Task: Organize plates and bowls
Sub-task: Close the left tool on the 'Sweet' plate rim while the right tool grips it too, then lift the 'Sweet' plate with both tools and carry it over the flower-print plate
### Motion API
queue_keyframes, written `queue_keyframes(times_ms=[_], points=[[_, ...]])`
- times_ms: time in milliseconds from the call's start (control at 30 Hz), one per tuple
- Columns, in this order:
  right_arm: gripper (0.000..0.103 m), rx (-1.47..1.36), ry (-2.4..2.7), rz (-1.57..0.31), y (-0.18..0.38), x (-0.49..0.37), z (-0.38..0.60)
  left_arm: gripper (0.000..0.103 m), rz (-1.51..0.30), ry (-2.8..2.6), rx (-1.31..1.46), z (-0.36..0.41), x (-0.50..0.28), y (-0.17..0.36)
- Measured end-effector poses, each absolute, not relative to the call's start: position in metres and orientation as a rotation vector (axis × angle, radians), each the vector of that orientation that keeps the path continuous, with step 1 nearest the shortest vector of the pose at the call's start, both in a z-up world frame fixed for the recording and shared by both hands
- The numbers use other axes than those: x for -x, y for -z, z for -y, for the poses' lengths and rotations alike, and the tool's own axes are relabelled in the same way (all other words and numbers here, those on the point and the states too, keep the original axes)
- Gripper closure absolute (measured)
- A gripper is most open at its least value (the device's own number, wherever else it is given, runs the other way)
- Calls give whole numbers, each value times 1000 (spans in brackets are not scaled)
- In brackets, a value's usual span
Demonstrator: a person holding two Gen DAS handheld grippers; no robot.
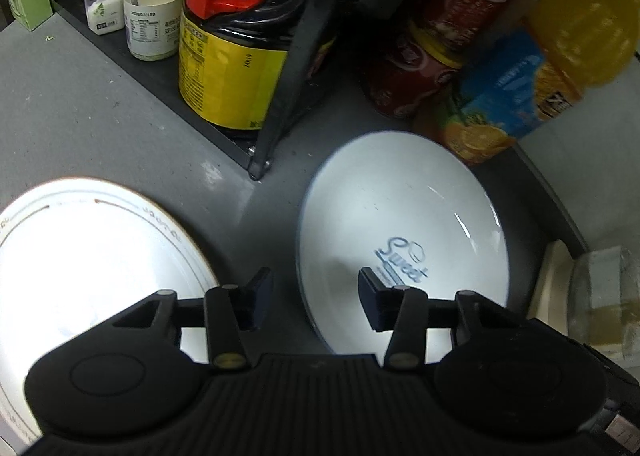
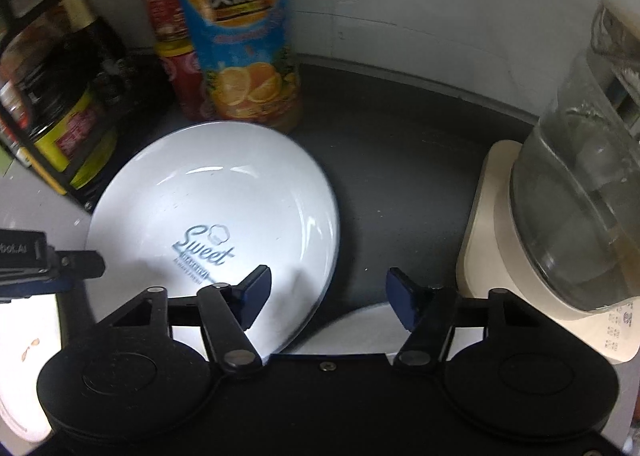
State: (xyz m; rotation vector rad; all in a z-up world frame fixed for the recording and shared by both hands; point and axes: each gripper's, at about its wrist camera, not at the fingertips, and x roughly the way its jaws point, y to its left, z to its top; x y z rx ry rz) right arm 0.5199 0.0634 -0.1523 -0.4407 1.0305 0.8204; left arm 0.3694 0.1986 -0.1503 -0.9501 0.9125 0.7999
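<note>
A white deep plate [image 1: 400, 212] [image 2: 224, 192] with a blue rim and the blue word "Sweet" lies on the grey counter. My left gripper [image 1: 314, 290] is open and straddles its left rim, one finger over the plate and one outside it. My right gripper [image 2: 330, 282] is open and straddles the plate's right rim in the same way. The pads do not press on the plate. One left gripper finger [image 2: 80, 262] shows at that plate's left edge. A flat white plate [image 1: 80, 256] [image 2: 20, 336] with a thin brown line lies to the left. Another white plate edge [image 2: 360, 330] shows under my right gripper.
A black rack [image 1: 280, 96] behind the plates holds a yellow-labelled dark jug [image 1: 228, 68] and small jars [image 1: 154, 12]. Red cans [image 1: 424, 68] and an orange juice bottle [image 2: 244, 40] stand just behind the deep plate. A glass kettle on a cream base [image 2: 580, 196] stands at the right.
</note>
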Motion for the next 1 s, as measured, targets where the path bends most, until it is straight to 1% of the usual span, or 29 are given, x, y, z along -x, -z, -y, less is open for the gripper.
queue_keyframes(times_ms=[67,167,233,400,533,633,733,800,1000], points=[[52,430,-811,-1047,158,-524,-65,60,-913,-802,953,-204,-369,154],[60,413,-800,-1074,165,-529,-67,65,-910,-800,964,-211,-370,161],[63,416,-791,-1085,170,-531,-69,73,-904,-798,983,-216,-370,166],[66,399,-805,-1103,178,-533,-75,82,-907,-803,1007,-227,-374,180],[68,362,-818,-1130,182,-536,-79,86,-897,-790,1032,-232,-376,186],[68,328,-826,-1146,185,-539,-79,86,-894,-781,1046,-233,-377,191],[72,318,-834,-1142,185,-539,-81,88,-890,-769,1058,-234,-378,195],[73,311,-824,-1145,185,-539,-80,89,-888,-762,1068,-235,-379,196],[81,276,-825,-1140,174,-536,-72,90,-890,-752,1059,-237,-374,193]])
